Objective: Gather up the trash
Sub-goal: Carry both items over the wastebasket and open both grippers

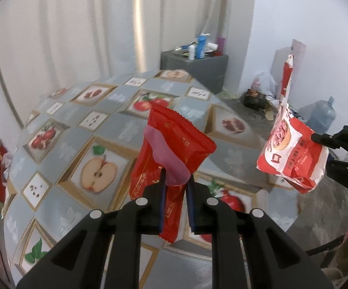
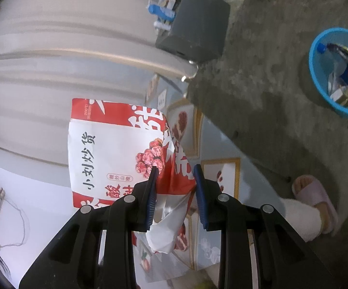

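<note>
My left gripper (image 1: 176,180) is shut on a red snack wrapper (image 1: 171,149) with a pink scrap (image 1: 166,159) against it, held above the round table (image 1: 77,125). My right gripper (image 2: 175,172) is shut on a red-and-white snack bag (image 2: 116,149), held off the table's edge; the same bag shows in the left wrist view (image 1: 292,154), at the right. A blue trash basket (image 2: 318,84) with several pieces of trash inside stands on the floor, at the upper right of the right wrist view.
The table has a fruit-patterned cloth. A grey cabinet (image 1: 198,69) with bottles stands by the curtain. Bags and a water jug (image 1: 323,115) lie in the corner. A person's slippered foot (image 2: 316,200) is on the concrete floor beside the table.
</note>
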Motion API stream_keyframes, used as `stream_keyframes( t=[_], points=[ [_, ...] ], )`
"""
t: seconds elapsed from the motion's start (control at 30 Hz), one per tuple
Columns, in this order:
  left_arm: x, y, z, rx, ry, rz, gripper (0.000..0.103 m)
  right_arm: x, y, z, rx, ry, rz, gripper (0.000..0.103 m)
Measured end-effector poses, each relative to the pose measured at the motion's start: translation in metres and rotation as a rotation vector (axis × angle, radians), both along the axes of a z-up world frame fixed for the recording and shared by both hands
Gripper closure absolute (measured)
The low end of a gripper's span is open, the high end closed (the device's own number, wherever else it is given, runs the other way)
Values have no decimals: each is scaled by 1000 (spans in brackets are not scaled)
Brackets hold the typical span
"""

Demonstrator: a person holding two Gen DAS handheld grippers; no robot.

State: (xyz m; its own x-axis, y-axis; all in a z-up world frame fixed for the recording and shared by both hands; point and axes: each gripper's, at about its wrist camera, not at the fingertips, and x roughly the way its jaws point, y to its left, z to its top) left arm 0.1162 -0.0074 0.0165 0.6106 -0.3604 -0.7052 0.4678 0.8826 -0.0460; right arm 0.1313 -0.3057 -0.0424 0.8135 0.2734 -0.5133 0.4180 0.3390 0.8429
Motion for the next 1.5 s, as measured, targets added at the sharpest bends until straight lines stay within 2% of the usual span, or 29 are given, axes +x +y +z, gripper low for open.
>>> stream_keyframes(
  t=[0.27, 0.5, 0.63, 0.77, 0.97, 1.17, 1.4, 1.5],
  points=[
    [-6, -39, 30, -48, -41, -147, 89, -52, -36, 23, -48, -57, -175, 76],
    [-14, -96, 58, -89, -59, -321, 89, -117, -70, 31, -80, -77, -381, 76],
    [-20, -134, 66, -113, -43, -426, 89, -153, -86, 26, -90, -60, -483, 76],
    [-21, -175, 61, -131, 20, -505, 89, -184, -100, 15, -74, -41, -576, 76],
    [-25, -243, 38, -116, 109, -582, 89, -226, -126, -1, -42, -36, -712, 76],
    [-25, -312, -2, -49, 210, -651, 89, -251, -151, -17, -44, -15, -795, 75],
    [-14, -394, -69, 56, 358, -656, 89, -239, -175, -44, -169, 148, -869, 75],
    [-5, -423, -99, 118, 385, -641, 89, -221, -190, -57, -247, 226, -872, 75]
  ],
)
